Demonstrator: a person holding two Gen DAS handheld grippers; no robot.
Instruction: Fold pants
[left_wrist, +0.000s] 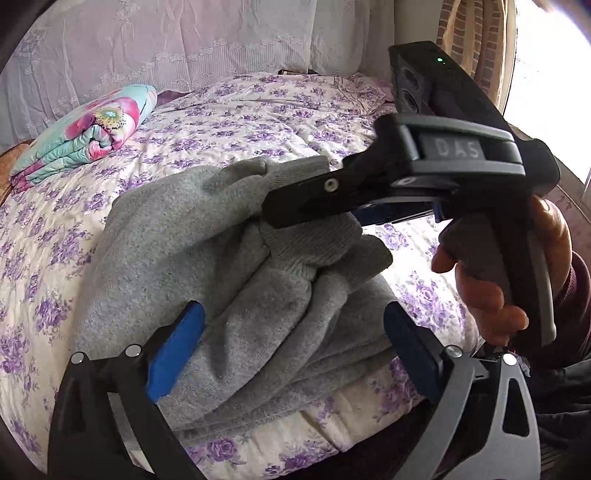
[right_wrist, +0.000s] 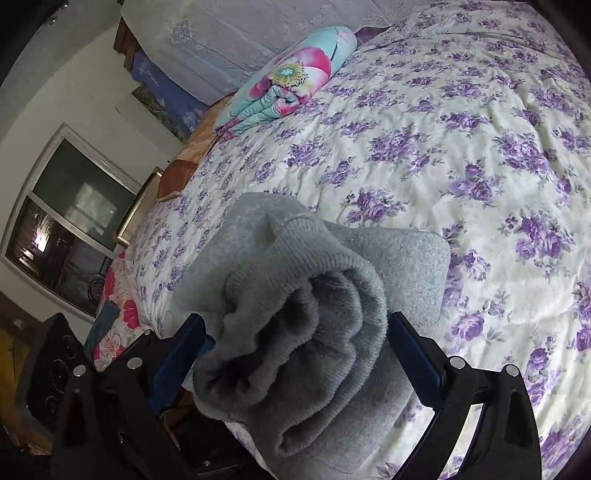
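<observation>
The grey fleece pants lie bunched and partly folded on the floral bed sheet. My left gripper is open, its blue pads on either side of the near folded edge, over the cloth. My right gripper comes in from the right in the left wrist view and pinches the ribbed cuff end of the pants. In the right wrist view the right gripper holds a thick wad of the grey pants between its blue pads, lifted above the sheet.
A folded teal and pink flowered quilt lies at the far left of the bed, also in the right wrist view. A lace curtain hangs behind. A window is at left, and the bed's near edge is close.
</observation>
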